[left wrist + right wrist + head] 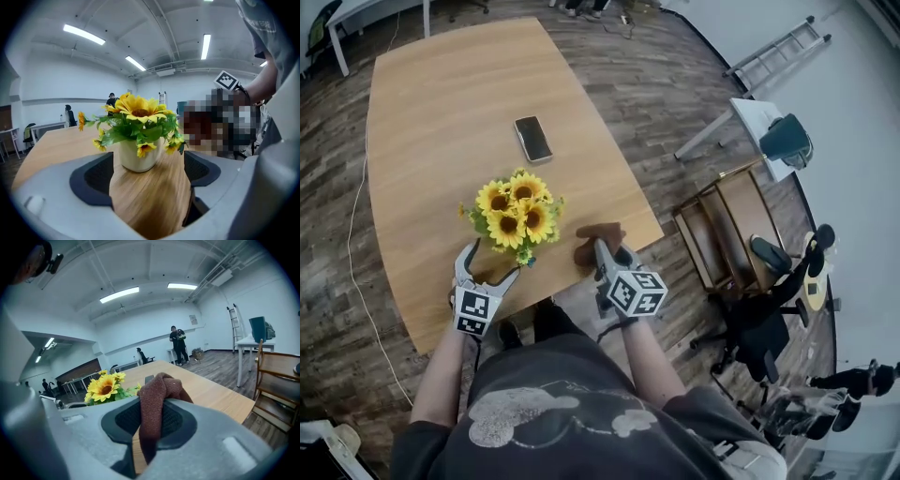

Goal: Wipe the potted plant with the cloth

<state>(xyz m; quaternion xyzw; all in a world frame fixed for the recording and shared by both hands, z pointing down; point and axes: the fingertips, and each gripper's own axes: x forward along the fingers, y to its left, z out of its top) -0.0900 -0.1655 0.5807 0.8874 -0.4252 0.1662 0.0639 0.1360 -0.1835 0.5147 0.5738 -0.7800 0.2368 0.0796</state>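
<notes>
A small white pot of yellow sunflowers stands near the front edge of the wooden table. My left gripper is open just in front of it. In the left gripper view the pot sits right ahead of my left gripper, at the mouth of the wide gap, and neither pad touches it. My right gripper is to the right of the flowers, shut on a brown cloth. In the right gripper view the cloth bunches up out of the closed jaws of my right gripper, with the sunflowers to the left.
A dark phone lies on the table beyond the flowers. Off the table's right edge stand a wooden chair, a black office chair and a ladder. People stand far back in the room.
</notes>
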